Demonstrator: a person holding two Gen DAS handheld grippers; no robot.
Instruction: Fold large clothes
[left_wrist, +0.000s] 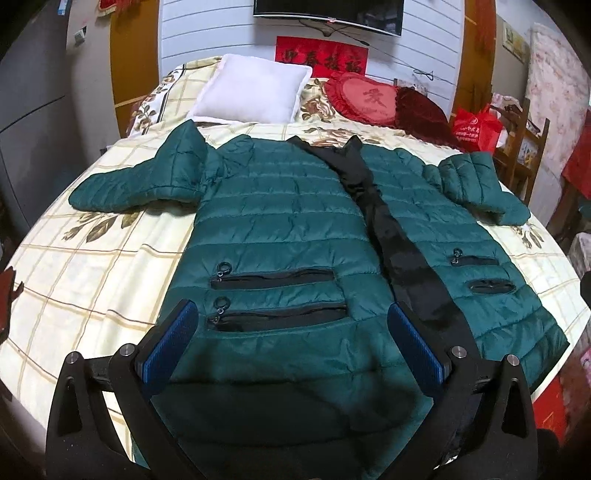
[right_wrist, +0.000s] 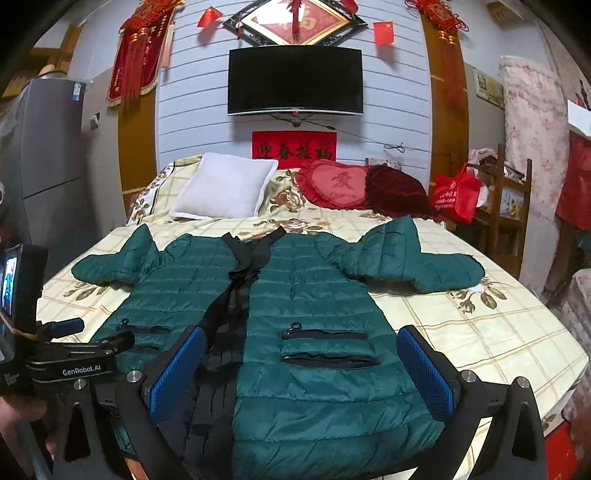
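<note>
Jaws of both tools stand wide apart and grip nothing: the left gripper hangs low in the left wrist view over the jacket's hem, and the right gripper does the same at the bottom of the right wrist view.

Largest in both frames is the bed, covered in a cream checked sheet with a flower print, which fills the middle and lower part of each picture. On it lies the green quilted jacket, spread flat and face up, collar toward the top of the frame and hem toward the bottom. Its front is open, so a black lining strip runs down the centre. One sleeve reaches out to the left of the frame and the other sleeve to the right, both bent at the elbow but not laid over the body. Zipped pockets sit just above the left tool's blue pads.

Judged from this, the fold has not begun: the jacket is only laid out. Closing the front, bringing in both sleeves and doubling the body all appear to remain.
</note>
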